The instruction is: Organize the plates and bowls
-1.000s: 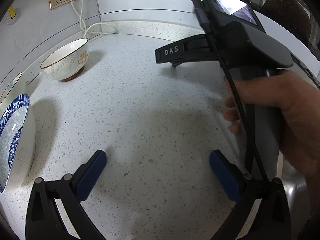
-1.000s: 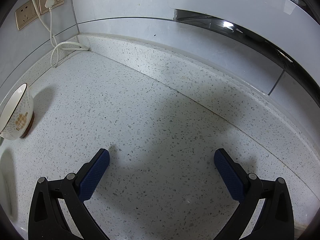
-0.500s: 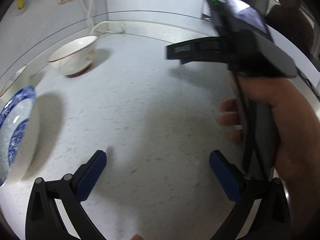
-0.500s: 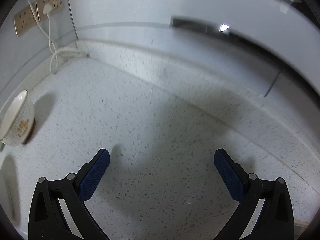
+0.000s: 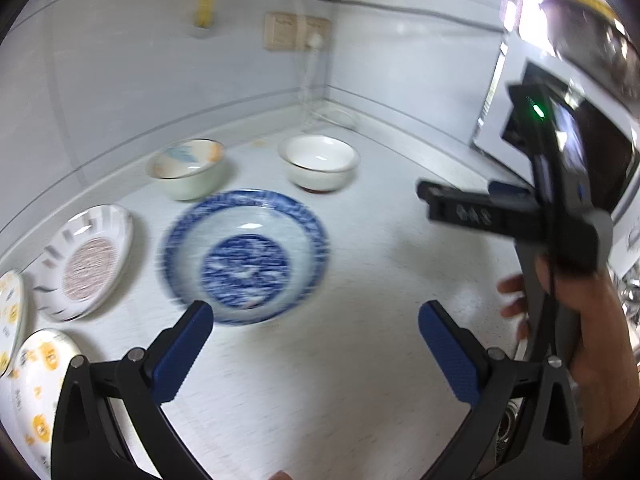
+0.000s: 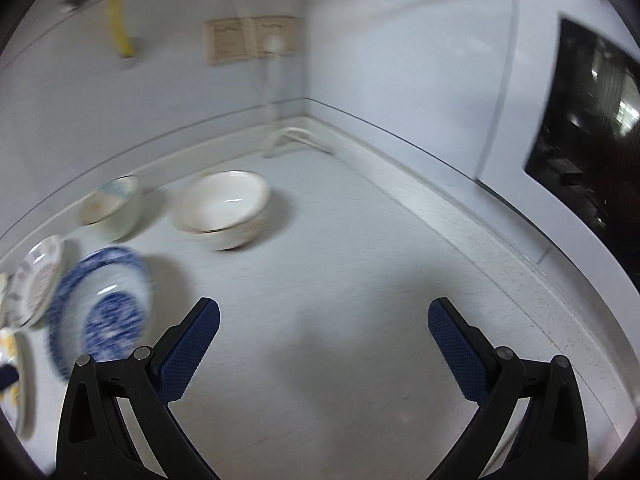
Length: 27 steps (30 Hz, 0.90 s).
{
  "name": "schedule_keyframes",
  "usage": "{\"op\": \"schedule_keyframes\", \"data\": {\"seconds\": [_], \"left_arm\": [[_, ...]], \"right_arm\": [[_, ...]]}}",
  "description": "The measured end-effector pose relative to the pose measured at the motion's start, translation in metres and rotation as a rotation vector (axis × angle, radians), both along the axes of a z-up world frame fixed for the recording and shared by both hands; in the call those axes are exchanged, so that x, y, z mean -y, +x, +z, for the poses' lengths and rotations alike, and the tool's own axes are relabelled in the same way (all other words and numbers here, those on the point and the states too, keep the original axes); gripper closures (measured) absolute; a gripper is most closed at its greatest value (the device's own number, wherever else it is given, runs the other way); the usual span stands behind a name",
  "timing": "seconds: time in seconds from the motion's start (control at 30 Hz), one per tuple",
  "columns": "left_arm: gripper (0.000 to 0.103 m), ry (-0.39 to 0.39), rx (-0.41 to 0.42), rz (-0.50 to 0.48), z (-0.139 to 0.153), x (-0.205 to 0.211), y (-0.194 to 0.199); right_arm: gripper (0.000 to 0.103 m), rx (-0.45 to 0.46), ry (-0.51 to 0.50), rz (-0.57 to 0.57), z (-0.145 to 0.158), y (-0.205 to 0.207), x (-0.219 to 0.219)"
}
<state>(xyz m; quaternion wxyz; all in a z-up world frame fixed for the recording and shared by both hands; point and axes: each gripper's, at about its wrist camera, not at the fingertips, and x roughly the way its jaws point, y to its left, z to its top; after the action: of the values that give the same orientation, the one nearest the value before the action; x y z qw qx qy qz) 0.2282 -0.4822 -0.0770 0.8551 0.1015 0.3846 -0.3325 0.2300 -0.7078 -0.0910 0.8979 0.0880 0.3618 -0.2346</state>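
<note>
A blue-and-white plate (image 5: 245, 254) lies on the white counter just beyond my left gripper (image 5: 316, 340), which is open and empty. Behind the plate stand a white bowl (image 5: 318, 162) and a pale bowl with orange marks (image 5: 186, 166). A white plate with a brown centre (image 5: 86, 264) and plates with yellow marks (image 5: 38, 384) lie at the left. My right gripper (image 6: 324, 340) is open and empty over bare counter, with the blue plate (image 6: 102, 312) to its left and the white bowl (image 6: 226, 208) ahead. The right gripper also shows in the left wrist view (image 5: 480, 210), held in a hand.
Wall sockets (image 5: 298, 32) with a white cable sit in the back corner. A white appliance with a dark window (image 6: 584, 128) stands along the right. The views are motion blurred.
Both cameras have swung left and tilted up. The blue plate, the bowls and the left plates have come into view towards the centre. Both grippers stay open.
</note>
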Motion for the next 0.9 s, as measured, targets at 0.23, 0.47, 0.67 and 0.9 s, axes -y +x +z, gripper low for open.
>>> {"op": "schedule_keyframes", "data": {"seconds": [0.23, 0.47, 0.67, 0.9], "left_arm": [[0.0, -0.02, 0.021, 0.107, 0.024, -0.087, 0.005], [0.0, -0.002, 0.057, 0.256, 0.036, -0.189, 0.004], [0.0, 0.018, 0.06, 0.373, 0.037, -0.268, 0.008], [0.0, 0.033, 0.03, 0.47, 0.028, -0.327, 0.014]], "right_arm": [[0.001, -0.003, -0.042, 0.135, 0.027, 0.0, -0.083], [0.001, -0.017, -0.02, 0.293, 0.033, 0.004, -0.176], [0.001, -0.061, 0.029, 0.453, 0.017, 0.013, -0.256], [0.001, -0.112, 0.086, 0.621, -0.002, 0.036, -0.324]]}}
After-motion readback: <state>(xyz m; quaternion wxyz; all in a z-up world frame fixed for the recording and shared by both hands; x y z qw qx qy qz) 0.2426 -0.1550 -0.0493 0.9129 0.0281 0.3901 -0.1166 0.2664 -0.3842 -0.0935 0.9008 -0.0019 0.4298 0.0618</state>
